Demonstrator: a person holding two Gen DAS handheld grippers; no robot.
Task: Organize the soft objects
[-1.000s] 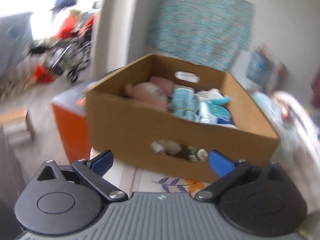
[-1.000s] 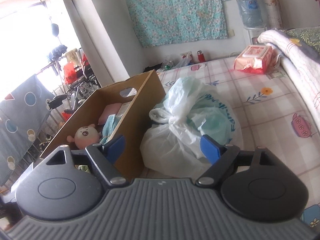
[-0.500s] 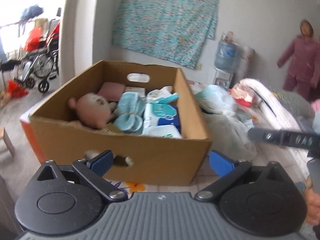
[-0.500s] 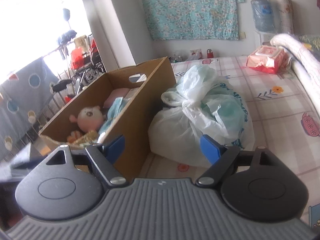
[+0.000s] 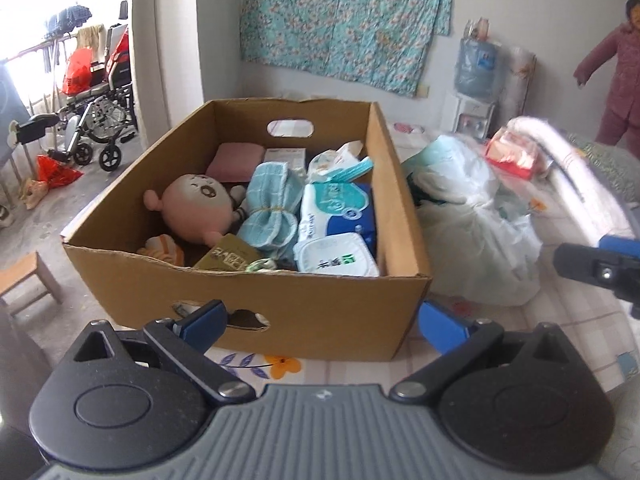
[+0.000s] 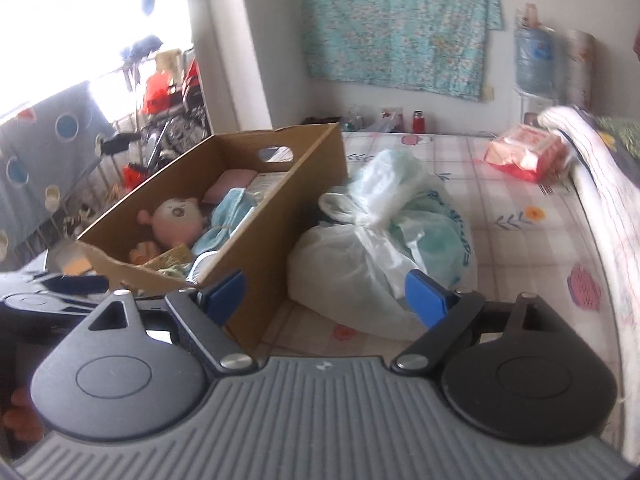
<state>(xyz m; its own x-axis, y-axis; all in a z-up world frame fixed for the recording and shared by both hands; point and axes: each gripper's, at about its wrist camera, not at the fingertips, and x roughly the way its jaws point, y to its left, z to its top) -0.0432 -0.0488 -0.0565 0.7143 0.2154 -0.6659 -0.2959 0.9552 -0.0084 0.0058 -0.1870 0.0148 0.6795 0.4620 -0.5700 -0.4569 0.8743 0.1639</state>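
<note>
A cardboard box (image 5: 280, 308) (image 6: 276, 232) stands on the bed. It holds a pink plush doll (image 5: 196, 208) (image 6: 178, 220), a tied blue towel (image 5: 272, 208), wipe packs (image 5: 336, 216) and a pink pad (image 5: 234, 162). A tied white plastic bag (image 5: 472, 224) (image 6: 384, 252) of soft things lies right of the box. My left gripper (image 5: 320, 324) is open and empty, just before the box's near wall. My right gripper (image 6: 324, 296) is open and empty, near the box's corner and the bag.
A red wipe pack (image 6: 524, 152) and a folded quilt (image 6: 600, 184) lie at the bed's right. A wheelchair (image 5: 100, 120) and a wooden stool (image 5: 28, 280) stand on the floor at left. A person in pink (image 5: 620, 76) stands at the far right.
The left gripper has swung right and come closer to face the box squarely. The right gripper has shifted slightly left; the left gripper now shows at its left edge.
</note>
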